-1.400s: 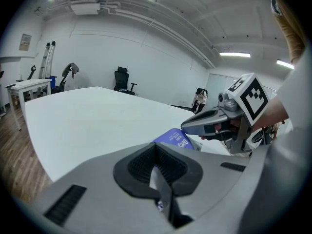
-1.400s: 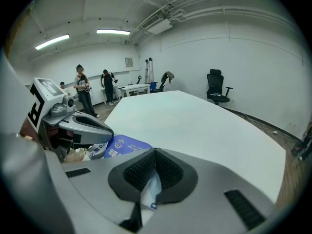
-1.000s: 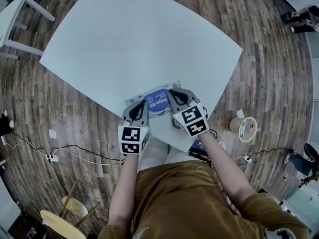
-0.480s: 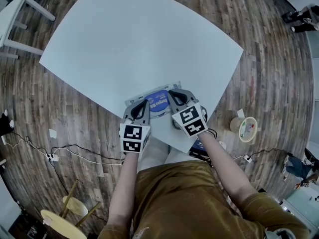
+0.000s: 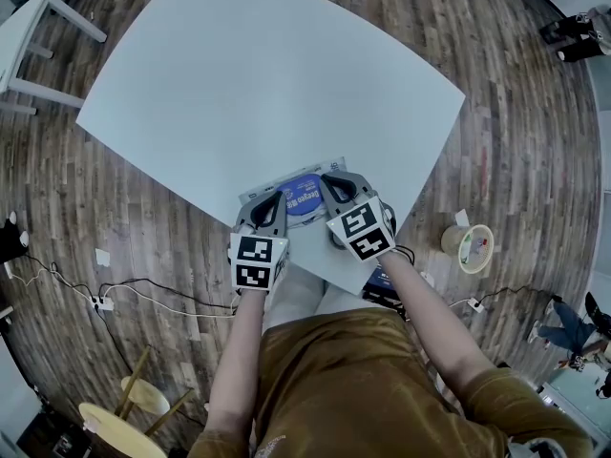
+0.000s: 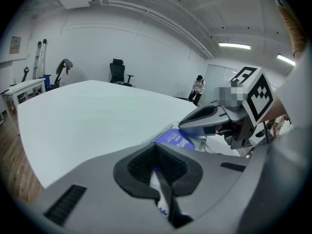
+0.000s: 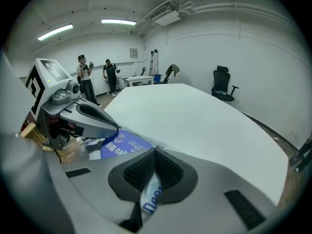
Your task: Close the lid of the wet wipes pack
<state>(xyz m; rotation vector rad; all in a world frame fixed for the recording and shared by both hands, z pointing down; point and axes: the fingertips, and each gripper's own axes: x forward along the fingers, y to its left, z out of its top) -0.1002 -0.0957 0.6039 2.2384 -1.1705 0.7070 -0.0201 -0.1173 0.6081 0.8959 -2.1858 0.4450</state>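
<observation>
The wet wipes pack (image 5: 302, 195) lies at the near edge of the white table (image 5: 267, 74), its round blue lid (image 7: 119, 145) lying flat on top. My left gripper (image 5: 270, 201) is at the pack's left end and is shut, with white and blue wrapper film pinched between its pads (image 6: 157, 161). At the pack's right end my right gripper (image 5: 334, 183) is also shut on wrapper film (image 7: 152, 189). Each gripper shows in the other's view: the right gripper (image 6: 204, 118) and the left gripper (image 7: 92, 118), with the blue lid (image 6: 176, 139) between them.
A tape roll (image 5: 470, 246) lies on the wood floor to the right. A power strip and cables (image 5: 95, 301) and a stool (image 5: 115, 427) are to the left. Another white table (image 5: 29, 36) stands at the top left. Two people (image 7: 87, 82) and an office chair (image 7: 222, 82) are in the background.
Both grippers and the pack have shifted very slightly away from the table's near edge. Both grips stay the same.
</observation>
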